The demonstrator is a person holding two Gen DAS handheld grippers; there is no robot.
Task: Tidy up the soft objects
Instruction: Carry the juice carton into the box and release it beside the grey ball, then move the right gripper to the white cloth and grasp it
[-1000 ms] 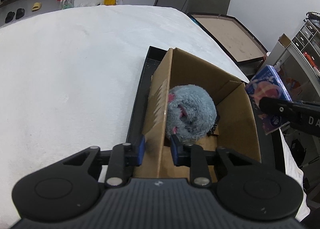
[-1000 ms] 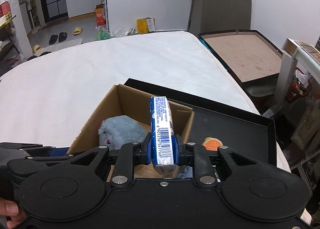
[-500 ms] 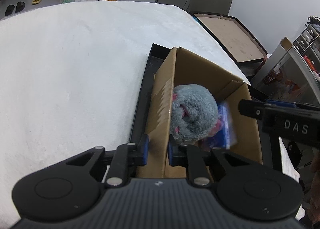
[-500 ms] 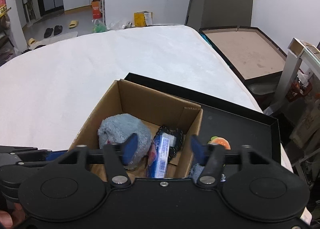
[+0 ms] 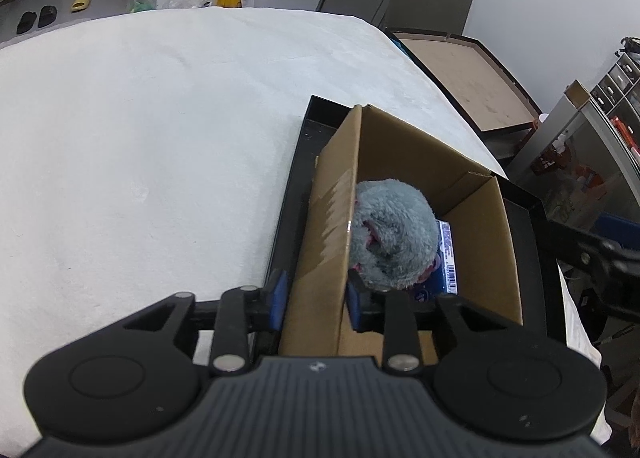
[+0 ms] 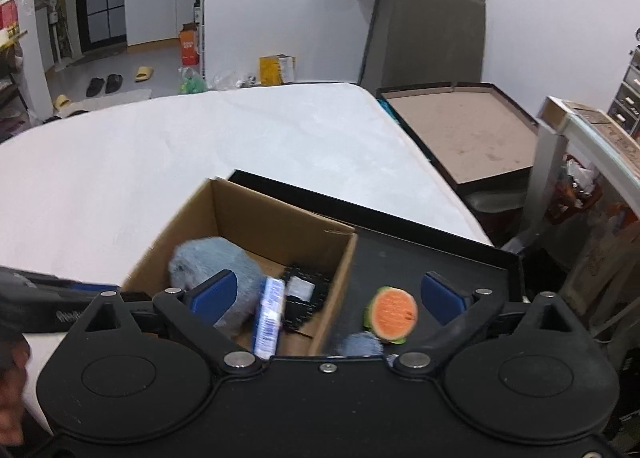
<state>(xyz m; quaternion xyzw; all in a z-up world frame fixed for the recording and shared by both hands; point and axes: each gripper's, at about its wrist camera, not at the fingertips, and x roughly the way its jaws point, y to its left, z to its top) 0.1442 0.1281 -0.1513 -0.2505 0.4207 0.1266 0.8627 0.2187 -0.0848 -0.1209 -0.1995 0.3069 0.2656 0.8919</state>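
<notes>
An open cardboard box (image 5: 486,226) (image 6: 276,218) stands on a black tray (image 5: 534,254) (image 6: 432,258). Inside lie a grey plush toy (image 5: 394,238) (image 6: 216,258), a blue tissue pack (image 5: 448,258) (image 6: 270,314) and a black item (image 6: 308,294). My left gripper (image 5: 314,294) is shut on the box's near left wall. My right gripper (image 6: 328,294) is open and empty above the box's right wall. A half-watermelon toy (image 6: 392,312) and a small blue plush (image 6: 362,344) lie on the tray to the right of the box.
The tray sits on a white bed (image 5: 140,138) (image 6: 160,154) near its right edge. A brown board in a dark frame (image 6: 460,126) lies beyond the bed. Shelves and clutter (image 6: 592,186) stand at the right.
My right gripper opened and let the blue tissue pack drop into the box, then pulled back and to the right. My left gripper keeps its hold on the box wall.
</notes>
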